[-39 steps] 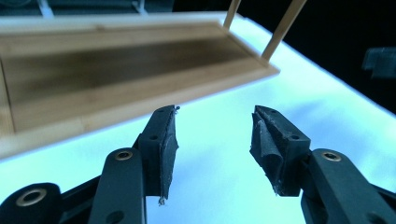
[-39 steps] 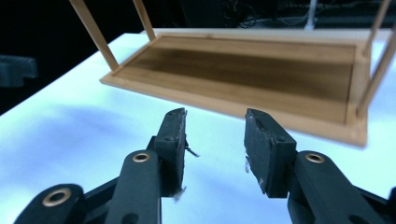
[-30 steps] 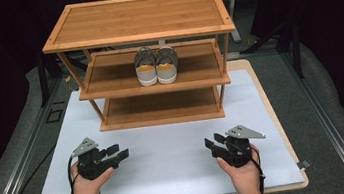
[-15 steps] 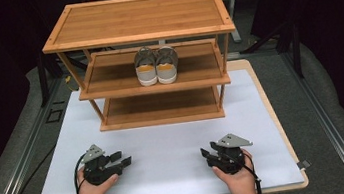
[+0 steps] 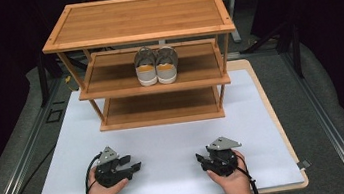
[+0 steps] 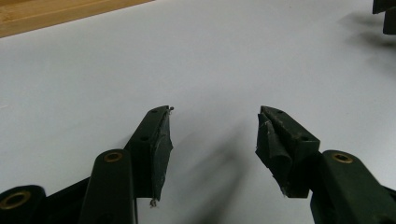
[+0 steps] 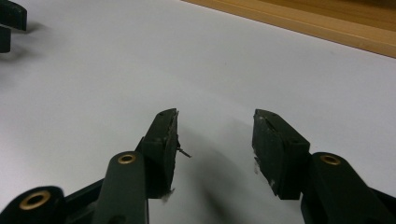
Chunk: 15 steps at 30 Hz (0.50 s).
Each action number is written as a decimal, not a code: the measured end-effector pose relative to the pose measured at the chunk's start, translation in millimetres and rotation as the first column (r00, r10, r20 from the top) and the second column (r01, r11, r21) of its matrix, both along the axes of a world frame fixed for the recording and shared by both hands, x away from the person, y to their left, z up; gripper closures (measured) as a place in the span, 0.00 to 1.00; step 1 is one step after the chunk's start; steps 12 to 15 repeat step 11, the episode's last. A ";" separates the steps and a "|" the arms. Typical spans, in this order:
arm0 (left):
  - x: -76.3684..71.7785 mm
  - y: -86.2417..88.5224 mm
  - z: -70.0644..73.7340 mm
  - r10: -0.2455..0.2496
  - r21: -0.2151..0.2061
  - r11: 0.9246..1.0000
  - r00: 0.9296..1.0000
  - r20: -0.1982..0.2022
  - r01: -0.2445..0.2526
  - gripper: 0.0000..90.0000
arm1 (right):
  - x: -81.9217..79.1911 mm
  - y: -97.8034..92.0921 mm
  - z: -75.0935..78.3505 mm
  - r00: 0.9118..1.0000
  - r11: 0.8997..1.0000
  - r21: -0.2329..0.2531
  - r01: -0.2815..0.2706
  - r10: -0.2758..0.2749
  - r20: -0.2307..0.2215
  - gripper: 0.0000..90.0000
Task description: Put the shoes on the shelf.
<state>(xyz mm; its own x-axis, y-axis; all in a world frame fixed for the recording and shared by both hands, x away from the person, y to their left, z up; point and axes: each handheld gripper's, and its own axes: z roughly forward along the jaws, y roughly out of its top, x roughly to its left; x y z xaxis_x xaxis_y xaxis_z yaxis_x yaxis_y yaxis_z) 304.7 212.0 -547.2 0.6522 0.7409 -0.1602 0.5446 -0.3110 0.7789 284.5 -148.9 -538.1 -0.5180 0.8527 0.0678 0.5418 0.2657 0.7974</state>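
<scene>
High view: a wooden rack (image 5: 137,28) with three shelves stands at the far edge of the tabletop (image 5: 175,137), and both hands rest near the near edge.
Shoes: a grey pair (image 5: 156,65) with pale soles sits side by side on the middle shelf, heels toward the person, touching each other.
Look of the shoes: low canvas-like uppers, light rubber heel bands with a tan strip; laces too small to make out.
Left tongs (image 5: 130,166): held low over the white sheet near the near-left corner, jaws spread wide, holding nothing.
Left gripper view: the left tongs (image 6: 212,135) have bare white sheet between the pads, with the rack's base at the upper left.
Right tongs (image 5: 201,159): near the near-right part of the tabletop, well apart from the rack, jaws wide, empty.
Right gripper view: the right tongs (image 7: 215,135) gape over the bare sheet, the rack's lowest board at the upper right.
Why so placed: both tongs lie low and apart, looking like a rest pose, well short of the shoes.
Why the shoes sit so: heels outward probably makes them easy to pinch from the front.
</scene>
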 end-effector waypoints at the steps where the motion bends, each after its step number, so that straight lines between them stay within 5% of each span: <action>1: 0.2 0.2 -0.4 0.000 0.002 1.000 1.000 -0.004 0.000 0.49 | 0.1 0.4 -0.2 1.000 1.000 -0.001 0.002 -0.002 -0.001 0.55; 15: 1.0 0.4 -1.0 -0.002 -0.011 1.000 1.000 -0.017 0.001 0.49 | 0.9 0.3 -1.8 1.000 1.000 -0.005 0.004 -0.004 -0.004 0.54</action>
